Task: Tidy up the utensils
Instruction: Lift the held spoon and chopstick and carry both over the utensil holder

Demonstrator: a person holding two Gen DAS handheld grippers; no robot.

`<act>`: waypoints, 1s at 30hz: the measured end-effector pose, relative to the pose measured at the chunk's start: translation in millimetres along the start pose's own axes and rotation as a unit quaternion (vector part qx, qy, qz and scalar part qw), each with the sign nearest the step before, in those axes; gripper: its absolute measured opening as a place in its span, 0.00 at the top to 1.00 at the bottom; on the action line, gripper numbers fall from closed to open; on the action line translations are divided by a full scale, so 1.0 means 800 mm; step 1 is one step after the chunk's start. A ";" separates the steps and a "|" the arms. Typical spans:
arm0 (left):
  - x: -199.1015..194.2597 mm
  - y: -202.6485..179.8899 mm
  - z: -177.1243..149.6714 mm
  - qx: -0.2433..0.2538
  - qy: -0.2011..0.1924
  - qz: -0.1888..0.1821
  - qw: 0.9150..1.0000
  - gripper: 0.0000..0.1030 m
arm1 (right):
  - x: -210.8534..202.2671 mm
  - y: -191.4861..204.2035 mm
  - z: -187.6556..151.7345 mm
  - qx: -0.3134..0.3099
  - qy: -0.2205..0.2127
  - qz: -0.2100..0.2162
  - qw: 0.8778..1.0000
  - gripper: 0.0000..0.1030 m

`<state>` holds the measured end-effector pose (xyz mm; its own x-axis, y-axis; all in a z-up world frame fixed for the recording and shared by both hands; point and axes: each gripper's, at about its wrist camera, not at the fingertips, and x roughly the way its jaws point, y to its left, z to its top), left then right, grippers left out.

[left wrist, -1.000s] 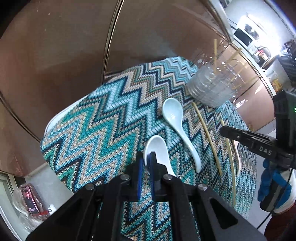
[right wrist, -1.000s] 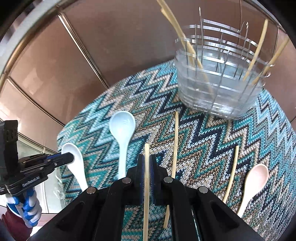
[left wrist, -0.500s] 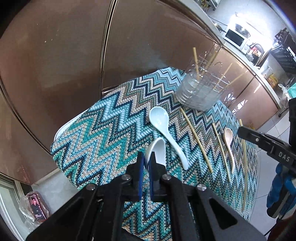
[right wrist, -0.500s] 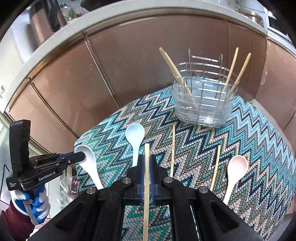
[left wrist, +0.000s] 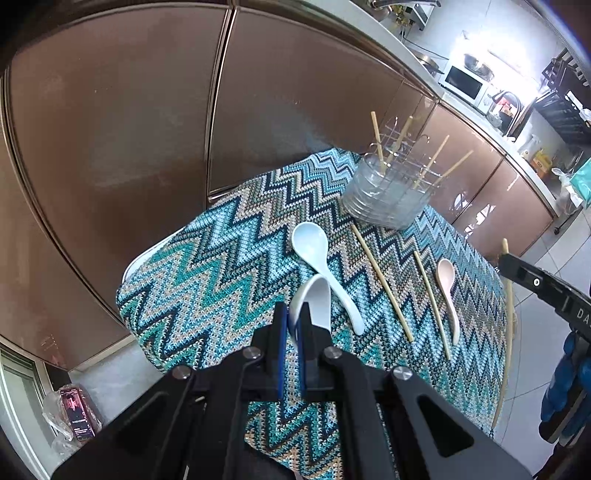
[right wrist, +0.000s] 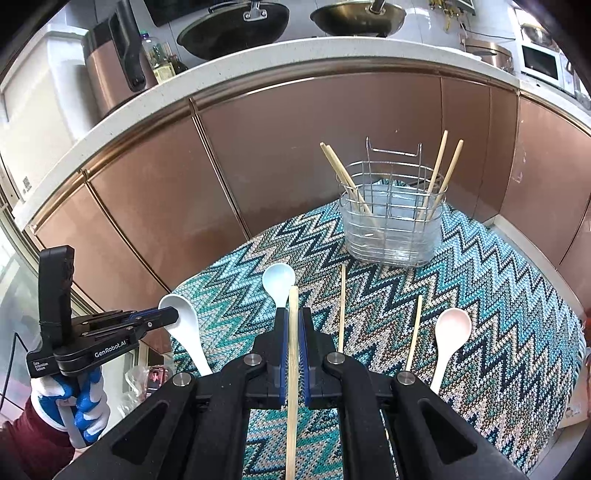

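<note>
Kitchen setting: glossy copper-brown cabinet fronts (right wrist: 303, 147) curve behind a small table covered by a knitted zigzag cloth (right wrist: 498, 295) in teal, cream and black.

Nearest, right wrist view: right gripper (right wrist: 293, 332), black arms with blue pads, jaws closed tight on a pale bamboo chopstick (right wrist: 293, 387) that runs lengthwise between them, its tip poking just past the fingertips. Held clear of the cloth.

Left gripper (left wrist: 291, 325), same build, jaws pinched narrow on the rim of a white ceramic soup spoon (left wrist: 314, 302); in the right wrist view that spoon (right wrist: 184, 328) hangs handle-down off the table's left edge, gripped at the bowl. A hand in a blue-and-white glove (right wrist: 74, 406) holds this tool.

On the cloth, mid-distance: a pale blue ceramic spoon (right wrist: 279, 278), bowl pointing toward the cabinets; two loose chopsticks (right wrist: 342, 306) (right wrist: 414, 332) lying roughly parallel; a pinkish-cream spoon (right wrist: 448, 339) on the right side, just beside the second stick.

Farther: a wire utensil basket (right wrist: 393, 225) with a clear plastic liner, oval, standing upright near the cloth's far edge. Four chopsticks (right wrist: 441, 173) lean in it, two each side.

Beyond: white counter (right wrist: 258, 59), dark woks (right wrist: 236, 26), a microwave (right wrist: 539, 62).
</note>
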<state>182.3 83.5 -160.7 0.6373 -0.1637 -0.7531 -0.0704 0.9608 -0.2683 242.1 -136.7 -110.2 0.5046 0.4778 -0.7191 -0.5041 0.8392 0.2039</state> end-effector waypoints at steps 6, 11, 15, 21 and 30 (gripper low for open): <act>-0.017 -0.001 0.000 -0.001 -0.013 -0.001 1.000 0.96 | -0.020 0.005 -0.002 0.000 -0.017 -0.002 1.000 0.95; -0.031 -0.002 0.001 -0.003 -0.023 -0.006 1.000 0.96 | -0.038 0.010 -0.002 -0.003 -0.032 -0.004 0.999 0.95; -0.045 -0.004 0.003 -0.004 -0.035 -0.011 0.999 0.96 | -0.054 0.017 0.002 -0.007 -0.046 -0.007 0.999 0.95; -0.070 -0.006 0.008 -0.003 -0.055 -0.017 0.998 0.96 | -0.077 0.026 0.005 -0.010 -0.066 -0.011 0.998 0.95; -0.105 -0.013 0.013 0.006 -0.081 -0.022 0.996 0.96 | -0.108 0.042 0.006 -0.016 -0.100 -0.009 0.995 0.95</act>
<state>137.3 89.8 -88.1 0.7551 -0.1677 -0.6338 -0.0320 0.9561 -0.2912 184.9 -148.5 -37.5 0.6416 0.5066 -0.5759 -0.5135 0.8415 0.1682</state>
